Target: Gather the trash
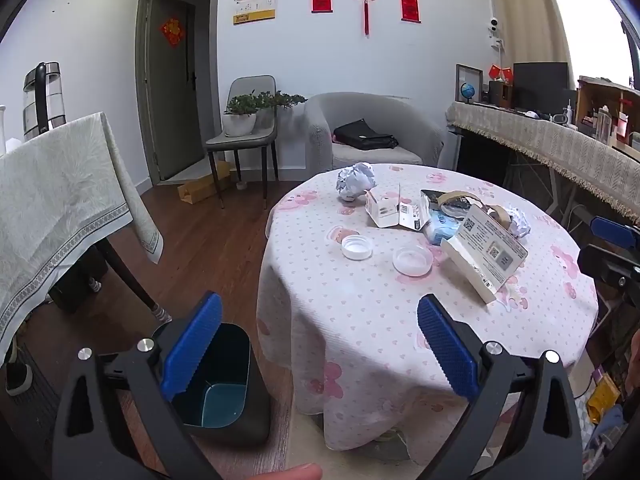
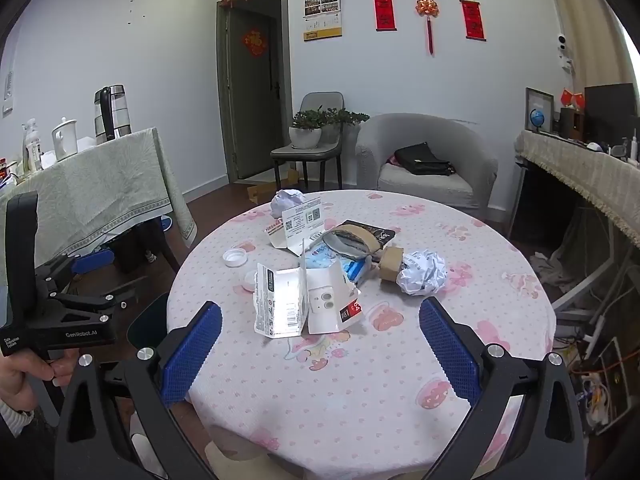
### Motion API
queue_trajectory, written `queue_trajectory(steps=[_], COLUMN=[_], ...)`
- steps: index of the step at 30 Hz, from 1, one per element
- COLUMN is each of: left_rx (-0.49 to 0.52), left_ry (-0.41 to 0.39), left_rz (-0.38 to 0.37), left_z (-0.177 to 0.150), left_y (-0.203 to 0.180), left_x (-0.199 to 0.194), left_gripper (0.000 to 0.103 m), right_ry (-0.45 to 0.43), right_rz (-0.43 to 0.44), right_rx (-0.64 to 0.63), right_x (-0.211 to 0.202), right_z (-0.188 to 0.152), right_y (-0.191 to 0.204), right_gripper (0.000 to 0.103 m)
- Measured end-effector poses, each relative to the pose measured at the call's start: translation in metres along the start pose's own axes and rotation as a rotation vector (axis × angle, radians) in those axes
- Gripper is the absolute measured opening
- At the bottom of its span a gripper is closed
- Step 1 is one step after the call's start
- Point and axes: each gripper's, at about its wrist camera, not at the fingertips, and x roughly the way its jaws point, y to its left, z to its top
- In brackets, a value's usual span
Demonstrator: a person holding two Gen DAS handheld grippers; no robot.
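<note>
Both the left tool and the right tool gape wide and hold nothing, so the collecting looks to be at its start. The trash lies on the round desk: torn boxes, two paper balls, a cap. The bin stands on the floor beside the desk. Next, the right tool probably needs to reach forward and close on the nearest box.

A woven cotton-looking tablecloth with a matt, nubby finish covers the round table at centre frame. On it lie crumpled paper, glossy printed cardboard packaging and smooth white plastic lids. The bin at lower left is smooth plastic (dark outside); the floor is polished wood.
</note>
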Motion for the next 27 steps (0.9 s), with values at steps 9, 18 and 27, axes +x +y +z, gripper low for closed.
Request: queue_trajectory(steps=[9, 18, 27], left_rx=[-0.007, -0.016, -0.022], left_ry=[0.006, 0.000, -0.009], left_rz=[-0.008, 0.004, 0.020], left_z=[0.0003, 0.0012, 0.0028], left_y=[0.0028, 0.0058, 0.0066], left_x=[0.0027, -0.0002, -0.0025], left_gripper=[0.099, 0.099, 0.099], right_ry=[0.002, 0.002, 0.003], right_rz=[-0.003, -0.003, -0.004], right_rx=[-0.007, -0.009, -0.011], right_x=[0.0013, 0.0019, 0.0023], right_z=[0.0003, 0.0003, 0.0003], right_y=[0.0022, 0.0030, 0.0036], right_gripper=[0.100, 0.100, 0.100])
